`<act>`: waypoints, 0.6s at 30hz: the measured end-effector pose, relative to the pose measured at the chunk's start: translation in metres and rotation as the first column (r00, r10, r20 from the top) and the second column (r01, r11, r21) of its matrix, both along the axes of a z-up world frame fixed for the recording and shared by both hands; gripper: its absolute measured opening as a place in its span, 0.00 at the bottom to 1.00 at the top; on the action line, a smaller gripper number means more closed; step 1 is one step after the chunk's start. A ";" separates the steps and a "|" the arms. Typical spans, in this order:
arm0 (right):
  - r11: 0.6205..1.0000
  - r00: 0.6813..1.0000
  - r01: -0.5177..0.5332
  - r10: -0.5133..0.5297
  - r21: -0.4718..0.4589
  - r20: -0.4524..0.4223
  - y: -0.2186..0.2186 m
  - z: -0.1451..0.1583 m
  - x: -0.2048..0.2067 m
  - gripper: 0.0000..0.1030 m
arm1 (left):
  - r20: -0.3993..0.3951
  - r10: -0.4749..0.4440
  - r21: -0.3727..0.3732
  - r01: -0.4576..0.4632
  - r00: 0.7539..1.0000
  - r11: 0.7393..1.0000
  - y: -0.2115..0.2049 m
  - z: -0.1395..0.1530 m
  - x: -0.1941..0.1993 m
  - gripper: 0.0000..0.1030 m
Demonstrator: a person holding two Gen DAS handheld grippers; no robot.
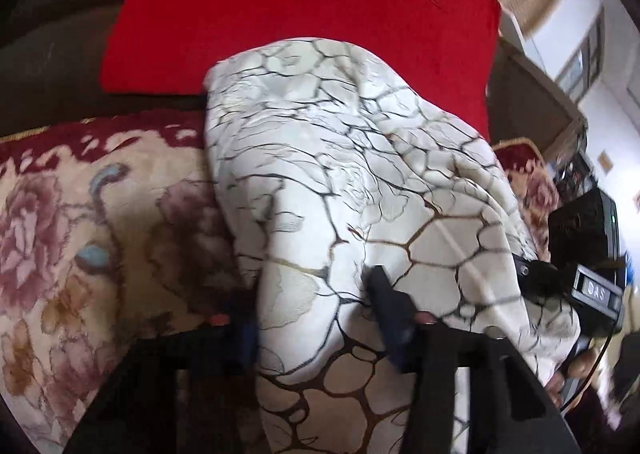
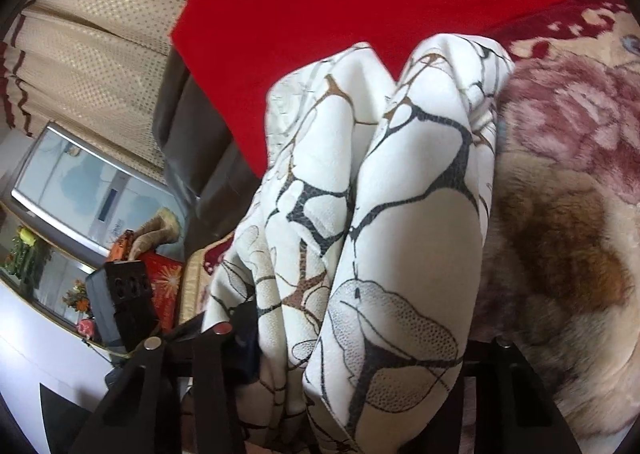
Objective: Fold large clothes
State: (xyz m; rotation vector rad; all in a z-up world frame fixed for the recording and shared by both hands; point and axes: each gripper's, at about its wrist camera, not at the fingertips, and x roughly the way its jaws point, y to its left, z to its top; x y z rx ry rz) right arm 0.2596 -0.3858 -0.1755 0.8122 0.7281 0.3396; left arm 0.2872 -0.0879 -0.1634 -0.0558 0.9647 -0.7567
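Step in hand: gathering white patterned garment [image 1: 360, 174] bunched on floral sofa cover [image 1: 80, 222] before red cushion [image 1: 300, 6]. Left gripper [image 1: 312, 294] partly closed, clamping fold. Right gripper [image 2: 348, 318] likewise pinching cloth. Next, by judgement: lift together, spread flat, keep tension even

Left tool [image 1: 316, 306] pinching white patterned cloth [image 1: 360, 174] over floral blanket [image 1: 100, 222].

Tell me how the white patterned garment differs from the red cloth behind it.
The white garment carries dark and brown vein-like lines; the red cloth is plain. The white garment is bunched into thick folds between both grippers, while the red cloth lies spread and fairly smooth. The white garment sits nearer the cameras, partly covering the red cloth. Both rest on the floral cover.
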 end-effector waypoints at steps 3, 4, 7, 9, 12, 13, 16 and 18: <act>0.999 0.999 -0.018 0.017 0.028 0.038 0.011 0.009 -0.002 0.49 | 0.039 0.002 -0.011 -0.001 0.999 1.000 0.013 0.013 -0.009 0.41; 0.999 0.998 -0.027 0.025 0.044 0.053 0.015 0.012 -0.003 0.49 | 0.062 0.008 -0.007 -0.007 0.998 1.000 0.012 0.016 -0.013 0.41; 0.993 0.993 -0.069 0.060 0.092 0.101 0.032 0.019 -0.005 0.49 | 0.119 0.051 -0.027 -0.048 0.992 0.999 0.023 0.037 -0.017 0.40; 0.992 0.986 -0.097 0.084 0.086 0.145 0.047 0.027 -0.007 0.48 | 0.163 0.082 -0.026 -0.079 0.983 0.997 0.030 0.044 -0.022 0.39; 0.987 0.975 -0.143 0.127 0.076 0.180 0.068 0.031 -0.003 0.48 | 0.202 0.141 0.043 -0.152 0.969 0.987 0.031 0.034 -0.024 0.42; 0.985 0.978 -0.158 0.146 0.067 0.151 0.076 0.024 0.002 0.48 | 0.195 0.161 0.085 -0.180 0.968 0.980 0.029 0.024 -0.020 0.46; 0.988 0.989 -0.143 0.145 0.061 -0.022 0.086 -0.009 0.016 0.50 | 0.211 0.225 0.262 -0.277 0.951 0.924 0.025 -0.009 -0.017 0.67; 0.992 0.988 -0.110 0.104 -0.055 -0.110 0.093 -0.017 0.016 0.56 | 0.244 0.219 0.261 -0.281 0.945 0.924 0.026 -0.006 -0.029 0.68</act>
